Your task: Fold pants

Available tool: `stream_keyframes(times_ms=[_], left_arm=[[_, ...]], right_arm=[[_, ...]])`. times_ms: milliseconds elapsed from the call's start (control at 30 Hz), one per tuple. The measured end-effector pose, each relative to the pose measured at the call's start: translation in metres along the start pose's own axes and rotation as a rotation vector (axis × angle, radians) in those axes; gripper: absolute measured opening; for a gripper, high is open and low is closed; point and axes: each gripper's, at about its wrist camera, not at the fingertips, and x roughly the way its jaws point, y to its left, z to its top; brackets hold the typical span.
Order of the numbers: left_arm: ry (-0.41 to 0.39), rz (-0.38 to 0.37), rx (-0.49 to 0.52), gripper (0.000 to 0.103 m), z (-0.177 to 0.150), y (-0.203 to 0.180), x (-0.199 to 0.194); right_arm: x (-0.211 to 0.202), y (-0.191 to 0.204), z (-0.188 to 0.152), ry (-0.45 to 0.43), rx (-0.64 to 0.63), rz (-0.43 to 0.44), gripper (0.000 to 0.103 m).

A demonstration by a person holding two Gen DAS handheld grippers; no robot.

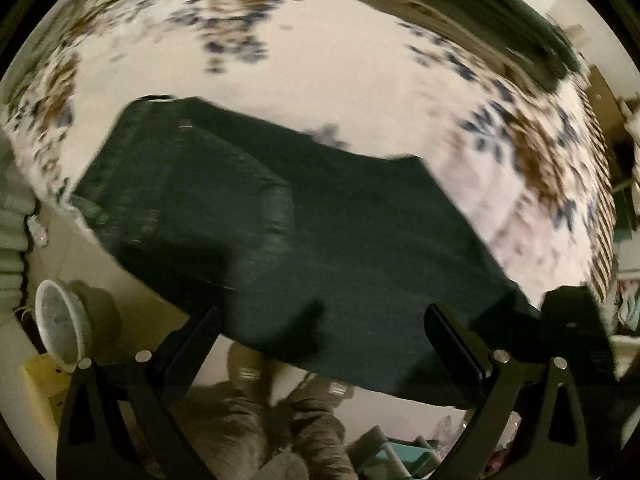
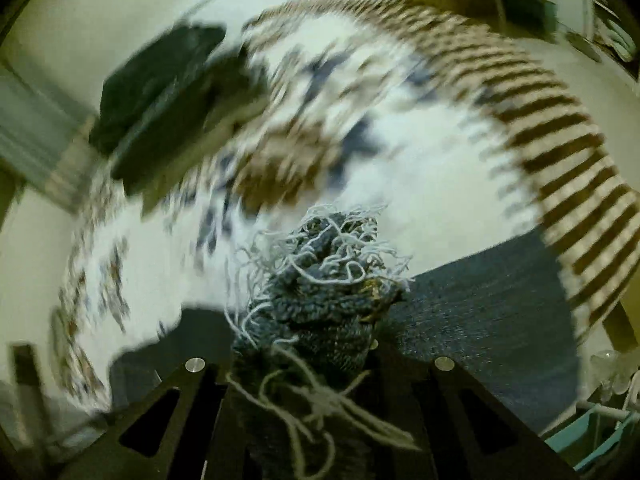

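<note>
Pants (image 1: 304,232) of dark denim lie spread on a bed whose bedspread (image 1: 360,92) is cream with blue and brown flowers; seen from the left wrist, the waistband end sits toward the left and part of the cloth hangs over the near edge of the bed. The left tongs (image 1: 324,332) stand released, fingers wide apart over that near edge, with nothing between them. A white round fan (image 1: 60,324) stands on the floor to the lower left, and a second dark garment (image 1: 480,20) lies at the far side of the bed. From the right wrist, the right tongs (image 2: 316,344) are clenched on a frayed hem (image 2: 328,264) of the pants, pale loose threads spilling out, with more denim lying on the bedspread behind it.
</note>
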Motion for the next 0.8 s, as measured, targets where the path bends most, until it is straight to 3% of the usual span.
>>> stream_keyframes(times_ms=[133, 233, 467, 733, 800], left_arm=[[-0.008, 0.015, -0.035, 0.103, 0.007, 0.036, 0.0], [0.001, 0.013, -0.06, 0.103, 0.01, 0.053, 0.004], [0.001, -0.014, -0.073, 0.103, 0.015, 0.065, 0.004], [-0.04, -0.02, -0.077, 0.103, 0.025, 0.072, -0.008], [-0.047, -0.016, -0.086, 0.103, 0.027, 0.075, -0.009]], right_arm=[[0.047, 0.041, -0.044, 0.078, -0.074, -0.047, 0.009], [0.07, 0.065, -0.058, 0.089, -0.134, -0.08, 0.009], [0.09, 0.104, -0.059, 0.097, -0.221, -0.147, 0.009], [0.099, 0.135, -0.068, 0.112, -0.291, -0.156, 0.009], [0.105, 0.144, -0.074, 0.141, -0.342, -0.172, 0.017]])
